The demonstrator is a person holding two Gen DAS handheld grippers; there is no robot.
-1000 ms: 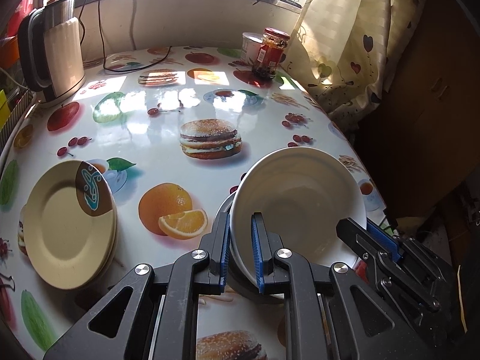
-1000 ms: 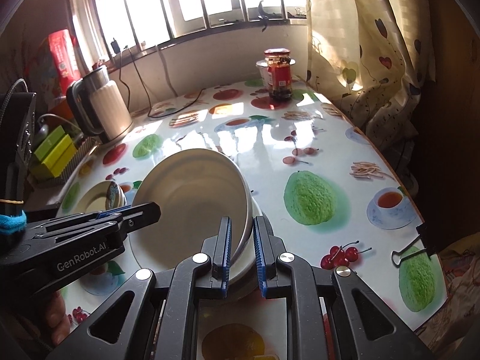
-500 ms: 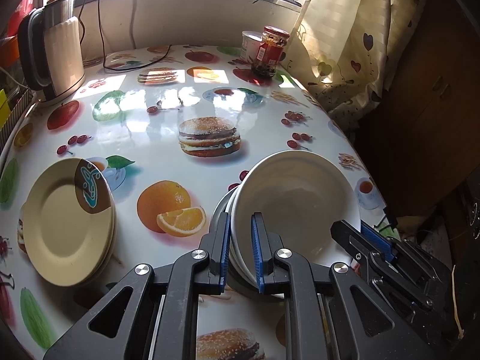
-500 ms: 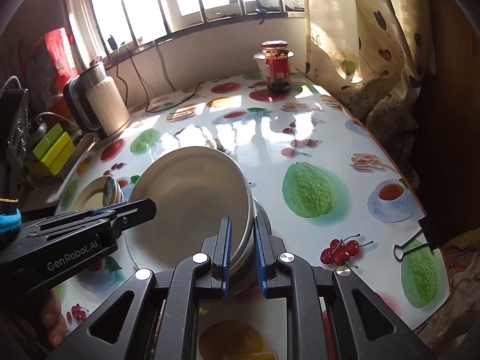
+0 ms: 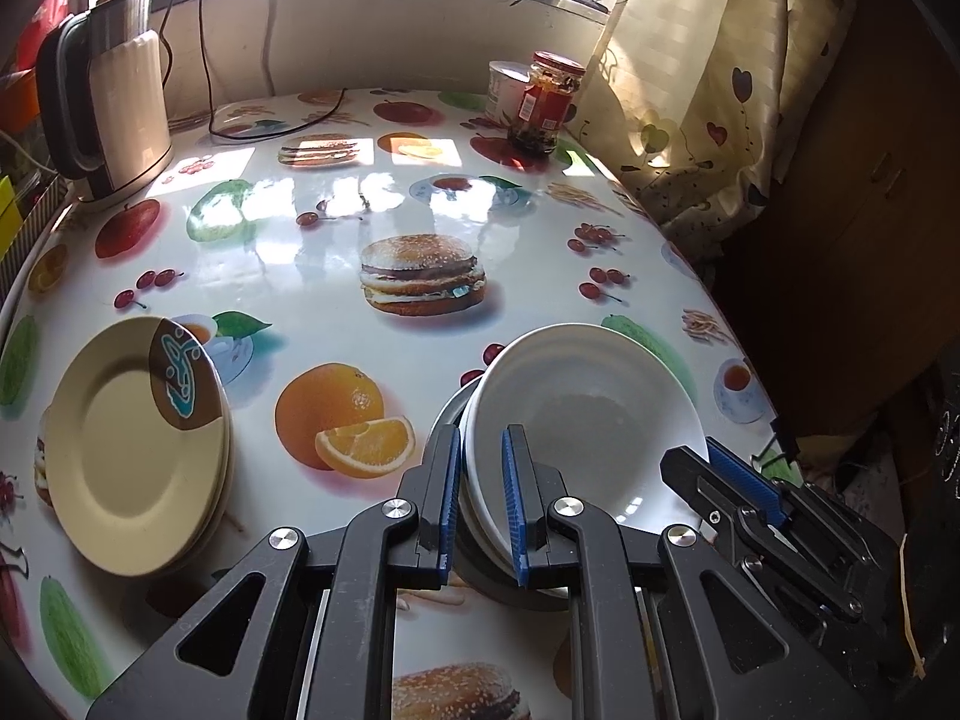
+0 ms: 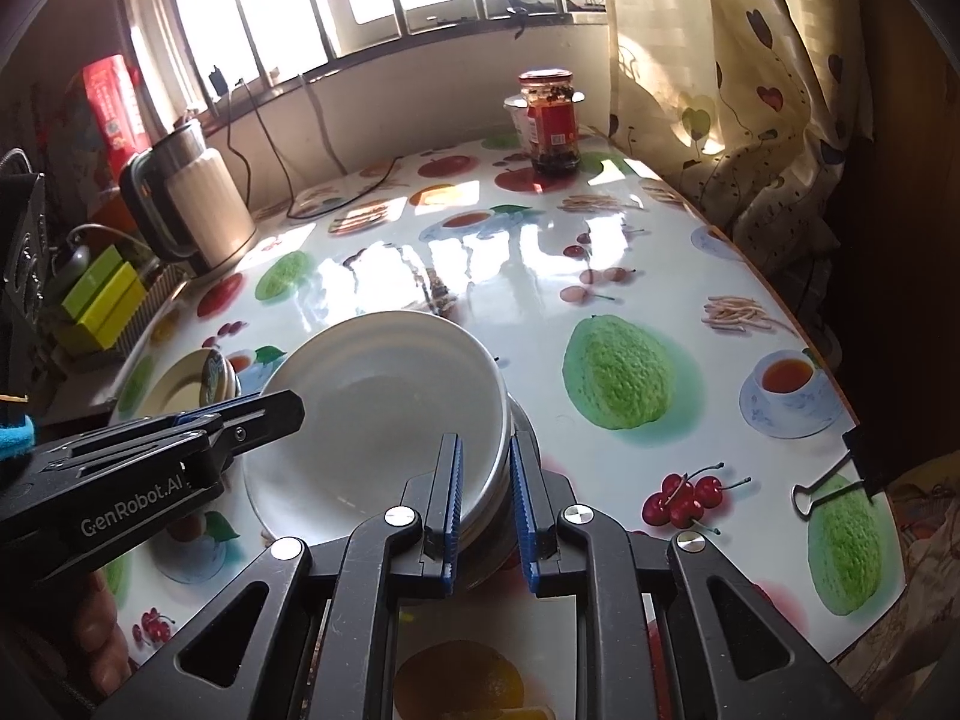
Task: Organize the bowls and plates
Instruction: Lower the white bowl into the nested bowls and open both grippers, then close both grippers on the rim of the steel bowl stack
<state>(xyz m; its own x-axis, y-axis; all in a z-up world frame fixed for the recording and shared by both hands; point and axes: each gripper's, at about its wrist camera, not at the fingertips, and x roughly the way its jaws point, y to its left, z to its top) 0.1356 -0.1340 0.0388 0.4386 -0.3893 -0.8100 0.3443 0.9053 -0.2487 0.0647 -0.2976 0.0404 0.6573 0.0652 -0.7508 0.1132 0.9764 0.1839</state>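
Observation:
A white bowl (image 5: 588, 414) (image 6: 384, 414) rests tilted on other bowls, with a grey bowl (image 5: 510, 591) at the bottom of the pile, near the table's front right. My left gripper (image 5: 480, 438) is shut on the white bowl's left rim, one pad inside and one outside. My right gripper (image 6: 483, 444) is shut on the opposite rim and shows at the bowl's right in the left wrist view (image 5: 714, 462). From the right wrist the left gripper (image 6: 282, 411) reaches in from the left. A stack of cream plates (image 5: 138, 450) (image 6: 180, 387) lies to the left.
An electric kettle (image 5: 114, 120) and its cable stand at the back left. A red-lidded jar (image 5: 546, 102) and a white cup (image 5: 504, 84) stand at the back by the curtain (image 5: 690, 90). A binder clip (image 6: 834, 474) grips the table's right edge. Yellow-green boxes (image 6: 102, 294) lie off the left edge.
The white bowl has sunk and tilted flatter onto the bowls beneath it. Both grippers still hold its rim.

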